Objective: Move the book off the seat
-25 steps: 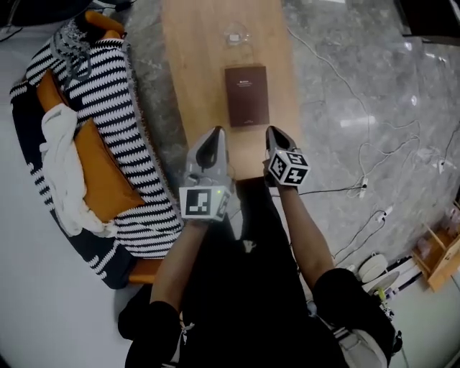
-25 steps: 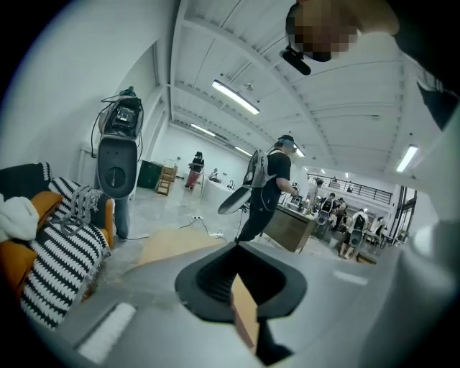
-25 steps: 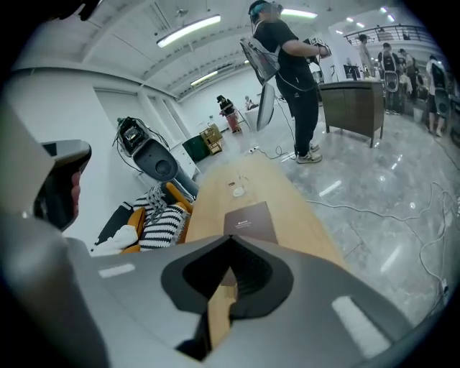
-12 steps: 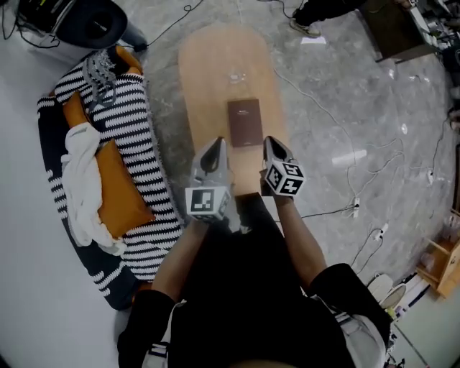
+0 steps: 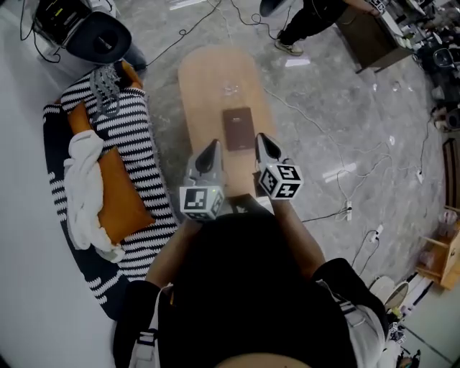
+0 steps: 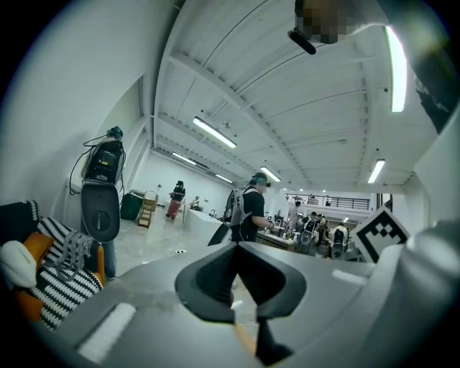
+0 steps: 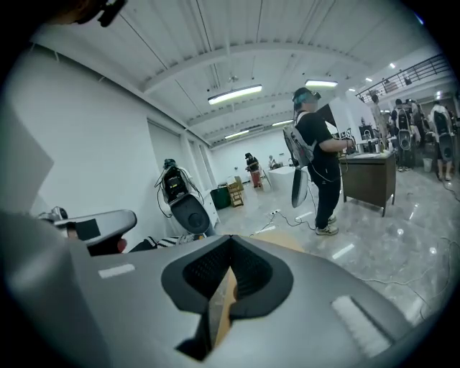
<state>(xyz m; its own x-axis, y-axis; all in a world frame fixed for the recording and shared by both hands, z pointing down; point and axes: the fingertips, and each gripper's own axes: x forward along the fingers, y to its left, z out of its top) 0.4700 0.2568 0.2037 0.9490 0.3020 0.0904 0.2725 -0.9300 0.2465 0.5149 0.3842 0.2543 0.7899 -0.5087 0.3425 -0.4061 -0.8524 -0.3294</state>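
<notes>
A dark brown book (image 5: 238, 129) lies flat on the long wooden oval table (image 5: 208, 72), apart from the seat. That seat is a sofa under a black-and-white striped blanket (image 5: 140, 136) at the left, and no book lies on it. My left gripper (image 5: 209, 154) and right gripper (image 5: 267, 146) hang side by side above the table's near end, just short of the book. Both are shut with nothing between the jaws. In the left gripper view the gripper (image 6: 241, 291) points level into the room. The right gripper (image 7: 223, 287) tilts slightly down, and a strip of the table shows past it.
An orange cushion (image 5: 118, 198) and a white cloth (image 5: 83, 183) lie on the sofa. A small clear object (image 5: 231, 89) sits on the table beyond the book. A black machine with cables (image 5: 97, 36) stands at the sofa's far end. A person (image 5: 309, 18) stands past the table. Cables (image 5: 338, 212) trail over the floor at the right.
Both grippers and the head camera have risen, so the table, book and sofa look smaller and farther below. The book has not moved. Both grippers stay shut.
</notes>
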